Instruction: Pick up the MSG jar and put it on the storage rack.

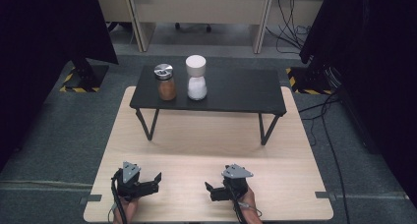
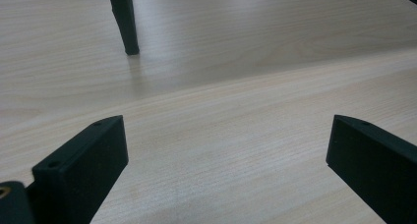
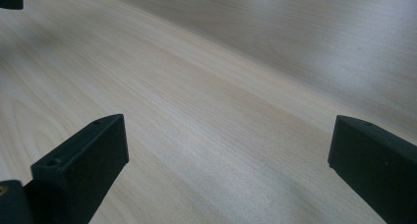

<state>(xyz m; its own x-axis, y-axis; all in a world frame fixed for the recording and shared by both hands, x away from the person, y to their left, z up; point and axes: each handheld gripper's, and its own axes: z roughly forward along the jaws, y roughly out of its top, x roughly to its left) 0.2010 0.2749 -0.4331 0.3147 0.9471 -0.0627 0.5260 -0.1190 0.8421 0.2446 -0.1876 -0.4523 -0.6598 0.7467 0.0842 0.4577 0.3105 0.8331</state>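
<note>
- The left gripper (image 1: 153, 181) rests low at the near edge of the table (image 1: 196, 135), toward its near left corner, jaws spread wide and holding nothing; in the left gripper view its two black jaws stand far apart over bare pale wood.
- The right gripper (image 1: 210, 190) sits at the same near edge, right of the middle, jaws likewise wide apart and empty; the two grippers point inward at each other with open tabletop between them.
- A hand (image 1: 129, 208) comes in from the near edge behind the left gripper, and another hand (image 1: 250, 200) behind the right one.
- Nearest things ahead: a black shelf (image 1: 236, 89) on thin legs stands across the far half of the table, well apart from both grippers.
- One leg (image 2: 124, 20) of that shelf shows in the left gripper view, ahead and left of the jaws, planted on the wood.
- On the shelf's left part stands a glass jar with a metal lid (image 1: 165, 82), holding reddish-brown powder.
- Just beside it, to the right, stands a jar with a white cap (image 1: 196, 78), holding white grains; the two are close, and whether they touch cannot be told.
- Between the grippers and the shelf lies only bare tabletop; the shelf's front edge and legs lie between the grippers and the jars.
</note>
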